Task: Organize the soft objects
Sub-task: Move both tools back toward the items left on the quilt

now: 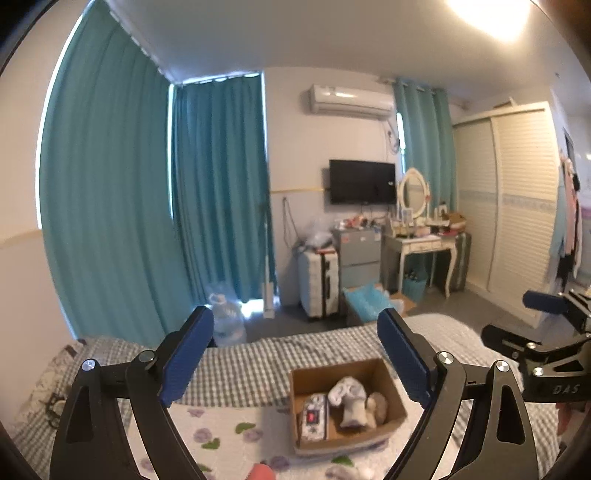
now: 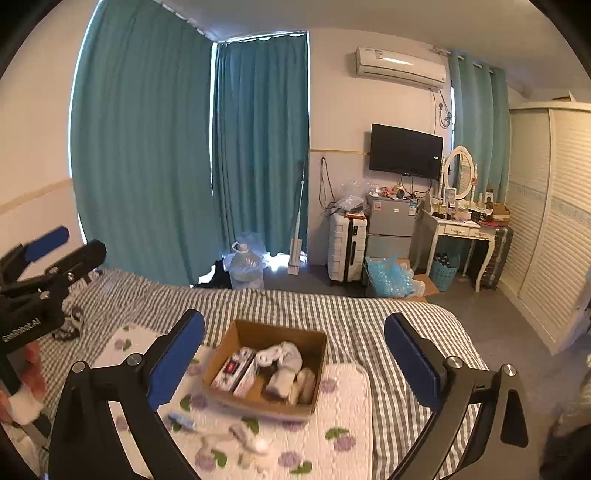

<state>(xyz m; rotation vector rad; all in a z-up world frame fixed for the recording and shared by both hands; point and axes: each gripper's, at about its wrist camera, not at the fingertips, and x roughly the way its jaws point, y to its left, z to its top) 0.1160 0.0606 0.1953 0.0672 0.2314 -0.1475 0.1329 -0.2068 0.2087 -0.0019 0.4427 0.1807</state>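
Sitting on the floral pad (image 2: 343,417), the cardboard box (image 2: 266,363) is already holding several rolled soft items (image 2: 284,363), while both the left gripper (image 1: 295,354) and right gripper (image 2: 295,350) are hovering wide open and empty, with loose small pieces (image 2: 247,437) lying outside awaiting collection.

Both views are moderately bright, with soft, even indoor light. In the left wrist view a ceiling lamp (image 1: 491,14) burns out to white glare at the upper right of the frame. Daylight leaks as thin bright slits along the edges of the curtains (image 1: 122,192) and pools on the floor under them at centre. Shadows on the bed (image 2: 369,321) are faint. Fisheye distortion bows the curtains and wardrobe (image 2: 546,221) toward the rims, and black vignetting fills the corners. The small items at the lower centre of the right wrist view are smeared by blur; the box (image 2: 266,404) is soft too. Far furniture looks sharper.
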